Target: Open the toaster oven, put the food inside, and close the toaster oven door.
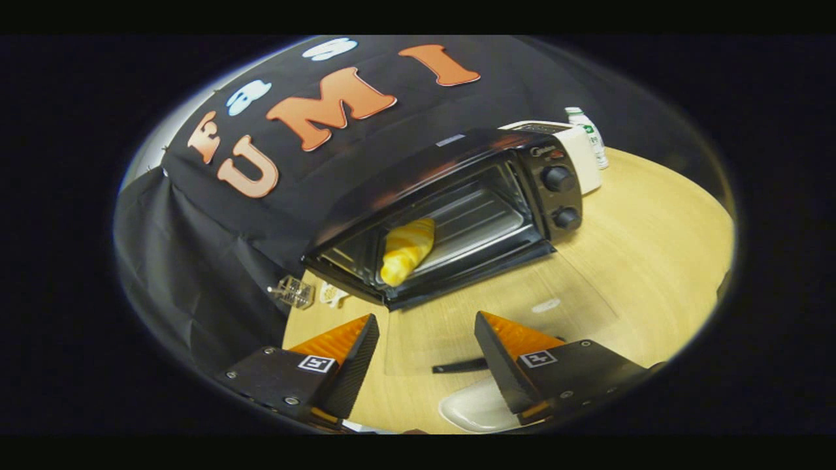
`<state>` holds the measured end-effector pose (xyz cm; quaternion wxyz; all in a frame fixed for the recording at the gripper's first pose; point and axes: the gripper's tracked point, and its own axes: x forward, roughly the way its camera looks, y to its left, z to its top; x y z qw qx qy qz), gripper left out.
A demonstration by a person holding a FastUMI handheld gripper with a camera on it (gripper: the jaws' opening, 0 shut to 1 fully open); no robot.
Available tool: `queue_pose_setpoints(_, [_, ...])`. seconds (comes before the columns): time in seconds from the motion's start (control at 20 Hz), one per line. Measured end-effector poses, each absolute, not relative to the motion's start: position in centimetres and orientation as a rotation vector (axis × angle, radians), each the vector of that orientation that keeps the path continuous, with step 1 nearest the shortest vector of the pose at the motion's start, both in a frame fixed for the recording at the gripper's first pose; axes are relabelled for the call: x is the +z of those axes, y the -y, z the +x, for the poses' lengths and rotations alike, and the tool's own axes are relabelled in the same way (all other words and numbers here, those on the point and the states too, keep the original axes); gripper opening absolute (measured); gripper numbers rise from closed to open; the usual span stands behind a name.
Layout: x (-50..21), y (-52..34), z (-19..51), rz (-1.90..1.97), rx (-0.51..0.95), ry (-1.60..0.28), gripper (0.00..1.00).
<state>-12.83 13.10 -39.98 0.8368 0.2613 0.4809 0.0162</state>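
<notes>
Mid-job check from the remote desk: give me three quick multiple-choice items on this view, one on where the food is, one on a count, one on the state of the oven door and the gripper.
1. Where is the bread?
A. On the plate
B. On the rack inside the toaster oven
C. Between the fingers

2. How many knobs are on the oven's front panel?
A. One
B. Two
C. Four

3. What state are the glass door and the gripper in?
A. Door shut, gripper shut on the handle
B. Door down and open, gripper open and holding nothing
C. Door shut, gripper open

Answers:
1 B: the yellow bread lies on the rack, beyond the fingers.
2 B: two black knobs sit one above the other.
3 B: the glass door lies flat on the table with its handle between the spread fingers, which touch nothing.
</notes>
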Motion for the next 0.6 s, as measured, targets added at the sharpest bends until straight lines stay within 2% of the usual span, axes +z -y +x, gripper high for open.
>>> queue_pose_setpoints(0.25, [-42.3,-11.8,-17.8,0.500,0.042,-1.154,0.88])
queue_pose_setpoints(0.6, [-45.6,-9.7,-20.6,0.354,0.064,-1.308,0.88])
